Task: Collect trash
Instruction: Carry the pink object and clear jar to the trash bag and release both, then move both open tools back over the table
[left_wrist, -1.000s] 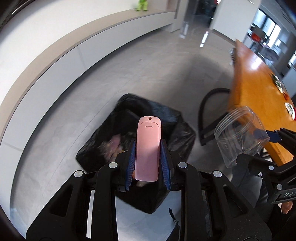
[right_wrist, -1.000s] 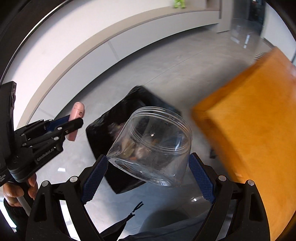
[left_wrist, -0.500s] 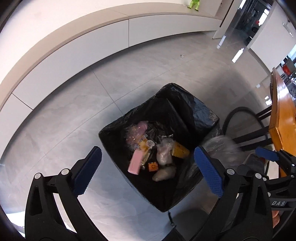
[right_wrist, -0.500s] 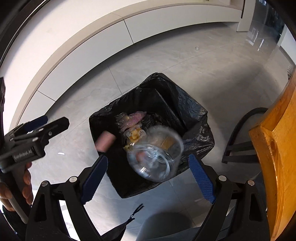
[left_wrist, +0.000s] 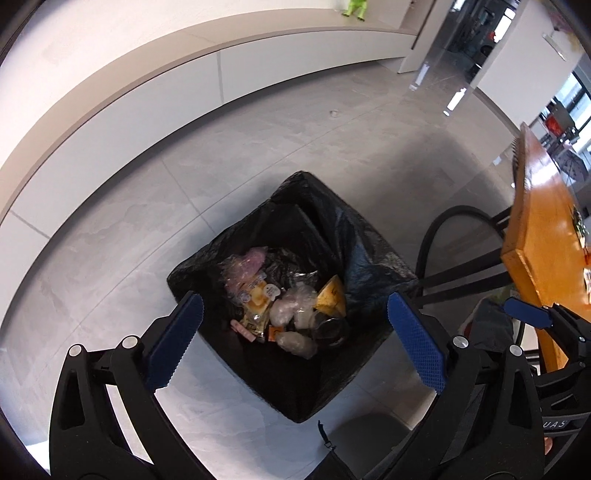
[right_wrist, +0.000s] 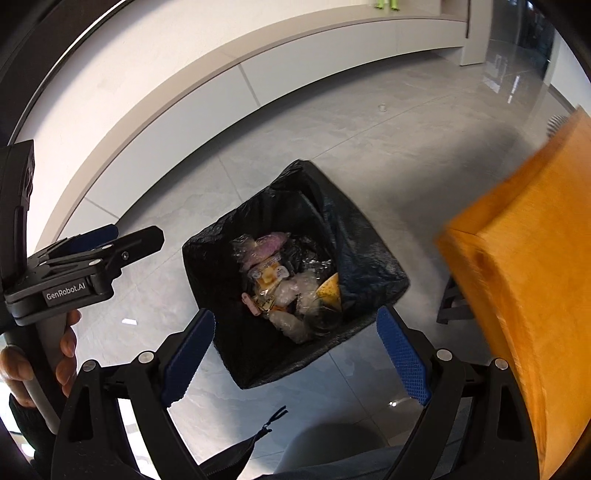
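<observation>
Below both cameras, on the grey tiled floor (left_wrist: 155, 206), stands a square bin lined with a black plastic bag (left_wrist: 354, 236), its mouth open upward.

Farthest left, the left gripper (left_wrist: 295, 343) hangs above the bin's near edge with its blue-padded fingers (left_wrist: 173, 343) spread wide and nothing between them. In the right wrist view the same tool (right_wrist: 110, 243) appears at the left edge, side on, above the floor beside the bin, with the person's hand (right_wrist: 22, 369) wrapped round its pale handle.

Next, inside the bin, the trash lies in a loose heap: a small pink flat plastic case (left_wrist: 242, 329) at the left, a yellow printed snack wrapper (left_wrist: 256, 295) beside it, crumpled pinkish clear film (left_wrist: 243, 264) behind, white crumpled plastic wads (left_wrist: 295, 314) in the middle, a yellow wedge-shaped packet (left_wrist: 330, 295) to the right, and a clear round plastic jar (left_wrist: 328, 326) lying against the wads, its outline hard to trace.

Then comes the right gripper (right_wrist: 295, 350), also above the bin's near edge, its blue pads (right_wrist: 402, 350) parted wide and empty.

At the far right, an orange wooden tabletop (right_wrist: 517, 277) juts in, its corner near the bin, with a black metal chair frame (left_wrist: 454, 254) between them.
</observation>
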